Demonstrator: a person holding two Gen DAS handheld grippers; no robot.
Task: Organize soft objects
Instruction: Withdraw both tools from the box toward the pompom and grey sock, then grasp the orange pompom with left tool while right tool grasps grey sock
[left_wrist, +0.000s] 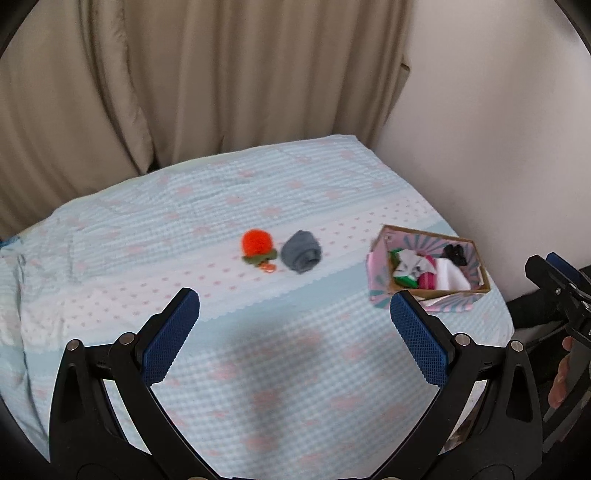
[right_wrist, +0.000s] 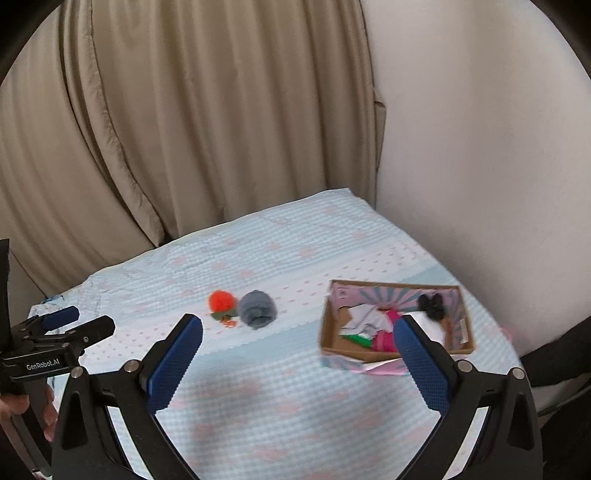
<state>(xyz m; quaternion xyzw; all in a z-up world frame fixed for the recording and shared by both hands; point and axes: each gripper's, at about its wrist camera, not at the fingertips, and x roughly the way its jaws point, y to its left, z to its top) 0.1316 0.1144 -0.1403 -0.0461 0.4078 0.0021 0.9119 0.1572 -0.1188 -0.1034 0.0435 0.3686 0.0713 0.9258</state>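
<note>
On the bed (left_wrist: 258, 184), spread with a pale blue and pink checked cover, two soft things are left out, and going from the left the first is the orange pompom (left_wrist: 255, 242) with its green trim, then the rolled grey sock (left_wrist: 301, 252) just beside it, and well to the right the cardboard box (left_wrist: 476, 266) that already holds a jumble of white, green, pink and black fabric pieces. The step in hand looks like picking up one of the two loose items and dropping it in the box. To do that well, I would take one thing at a time: come down over the sock's middle with the fingers either side of the roll, so it does not unroll or drag the pompom along, then lift clear before crossing to the box and let go low over the open space at its left end. The left claw (left_wrist: 294, 325) hangs released over the near part of the bed, its blue pads spread wide and nothing between them, aimed roughly toward the pompom and sock. The right claw (right_wrist: 297, 350) hovers likewise released and empty, further right, its right finger overlapping the box in its own view, and a hand (left_wrist: 559, 373) grips its handle at the edge of the left view.
</note>
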